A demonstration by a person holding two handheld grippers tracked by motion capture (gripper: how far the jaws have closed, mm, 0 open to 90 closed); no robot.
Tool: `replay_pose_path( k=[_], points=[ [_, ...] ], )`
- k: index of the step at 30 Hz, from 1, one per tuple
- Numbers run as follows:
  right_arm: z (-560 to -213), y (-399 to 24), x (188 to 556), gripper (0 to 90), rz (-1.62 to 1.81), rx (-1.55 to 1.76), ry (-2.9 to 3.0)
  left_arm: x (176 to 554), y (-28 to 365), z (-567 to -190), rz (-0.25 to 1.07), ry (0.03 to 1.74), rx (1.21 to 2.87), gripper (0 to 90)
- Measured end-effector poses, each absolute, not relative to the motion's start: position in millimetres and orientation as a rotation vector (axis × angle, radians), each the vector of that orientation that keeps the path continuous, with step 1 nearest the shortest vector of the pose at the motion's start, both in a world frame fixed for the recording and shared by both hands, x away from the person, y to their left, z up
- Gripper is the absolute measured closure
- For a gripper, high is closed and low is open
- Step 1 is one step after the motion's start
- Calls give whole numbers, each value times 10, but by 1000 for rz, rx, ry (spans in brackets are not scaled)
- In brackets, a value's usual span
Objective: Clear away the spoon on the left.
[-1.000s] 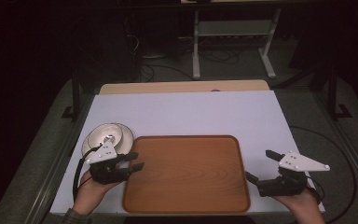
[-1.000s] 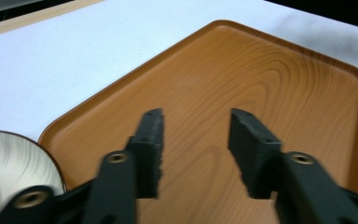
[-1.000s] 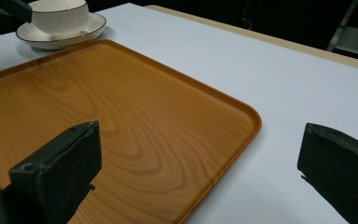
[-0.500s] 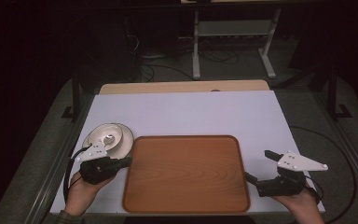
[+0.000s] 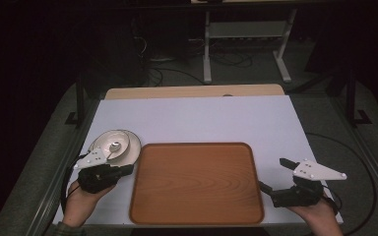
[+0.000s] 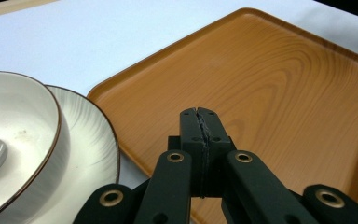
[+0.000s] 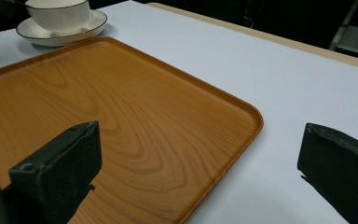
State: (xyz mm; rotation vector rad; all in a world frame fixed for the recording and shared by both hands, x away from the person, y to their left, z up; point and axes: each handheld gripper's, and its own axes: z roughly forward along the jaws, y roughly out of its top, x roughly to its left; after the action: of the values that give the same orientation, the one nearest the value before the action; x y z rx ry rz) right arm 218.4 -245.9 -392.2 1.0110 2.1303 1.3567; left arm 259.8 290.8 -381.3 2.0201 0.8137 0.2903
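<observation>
No writing, label, brand or number can be read anywhere. The tray [image 5: 197, 183] bears wood grain alone. The saucer [image 7: 89, 24] carries a thin dark rim line.

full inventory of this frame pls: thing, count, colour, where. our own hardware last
tray: 1, orange-brown wood grain, empty, front centre of the table cover
saucer: 1, white with a dark rim, on the cover just off the tray's far-left corner
bowl: 1, white with a dark rim, sitting on the saucer; a pale object lies inside it, can't tell what
table cover: 1, pale lavender-white, spread over the table
table: 1, light wood, a strip showing past the cover's far edge
metal stand: 1, grey, on the floor behind the table
left gripper: 1, black, fingers closed on nothing, over the tray's left edge
right gripper: 1, black, fingers wide open, at the tray's right edge
hands: 2, one holding each gripper
</observation>
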Motion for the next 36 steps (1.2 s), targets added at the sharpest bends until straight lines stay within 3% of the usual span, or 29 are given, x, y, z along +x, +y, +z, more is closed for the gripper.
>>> replay_pose_path(
  k=[36],
  points=[
    [-3920,-2472,2187,0,1348,1015,2128,2641,3325,-3792,384,948,1977,899]
  ],
)
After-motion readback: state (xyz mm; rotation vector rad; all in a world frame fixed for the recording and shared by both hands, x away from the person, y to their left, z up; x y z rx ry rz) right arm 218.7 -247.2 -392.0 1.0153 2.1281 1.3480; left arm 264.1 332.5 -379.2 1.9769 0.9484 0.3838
